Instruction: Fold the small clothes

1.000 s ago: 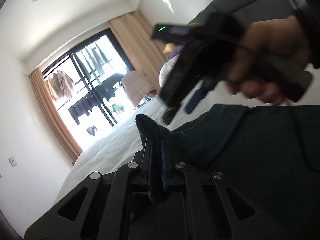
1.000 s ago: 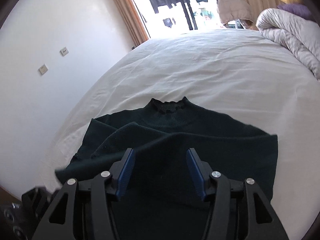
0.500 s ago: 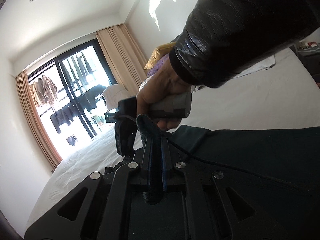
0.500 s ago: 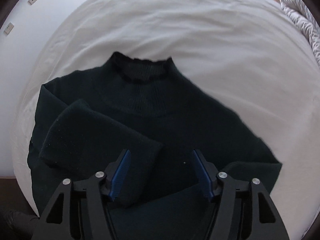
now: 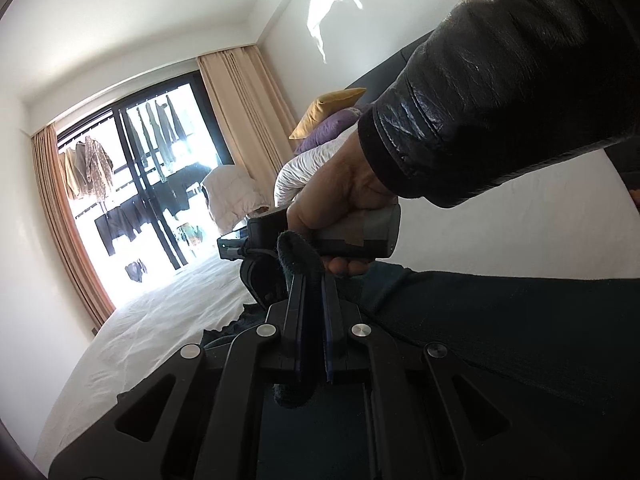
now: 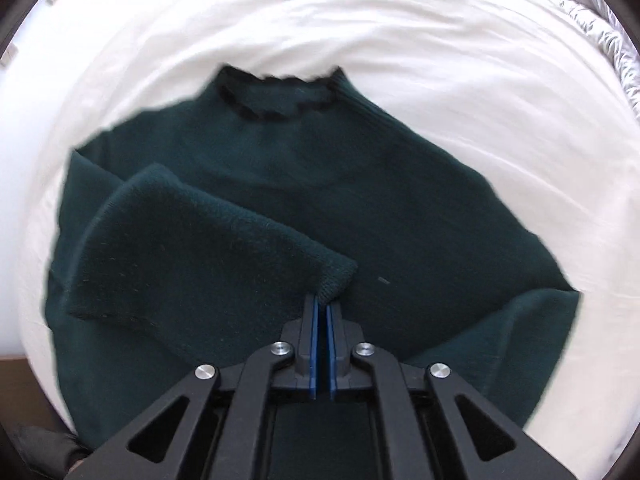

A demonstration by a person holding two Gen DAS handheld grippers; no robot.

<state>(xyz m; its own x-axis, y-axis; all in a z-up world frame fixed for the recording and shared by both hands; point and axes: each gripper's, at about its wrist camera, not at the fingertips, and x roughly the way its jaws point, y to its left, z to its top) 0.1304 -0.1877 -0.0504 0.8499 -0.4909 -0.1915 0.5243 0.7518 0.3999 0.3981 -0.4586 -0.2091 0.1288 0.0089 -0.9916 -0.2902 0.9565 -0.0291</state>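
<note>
1. The work surface was a bed covered with a white sheet (image 6: 400,40), wrinkled, in a bedroom with white walls. At the far end in the left wrist view stood a glass balcony door (image 5: 132,200) with beige curtains (image 5: 240,120) at its sides, and clothes hung on a line outside.
2. A dark green sweater (image 6: 360,200) lay flat on the sheet, its ruffled collar (image 6: 280,100) pointing to the far side. Its left sleeve (image 6: 192,248) was folded across the chest, the cuff lying near the middle.
3. The right gripper (image 6: 321,312) was clenched on the cuff corner of that sleeve, its blue-padded jaws nearly together with the knit pinched between them.
4. The left gripper (image 5: 312,292) was also clenched on the sweater, a fold of dark knit bulging above and below its closed jaws.
5. In the left wrist view the person's right hand (image 5: 344,204), in a black leather jacket sleeve (image 5: 500,100), gripped the other tool's grey handle just beyond the left gripper and blocked much of the bed behind.
6. At the far right lay a white duvet (image 6: 600,20), bunched, with a yellow pillow (image 5: 328,108) and a purple pillow (image 5: 332,128) at the dark headboard.
</note>
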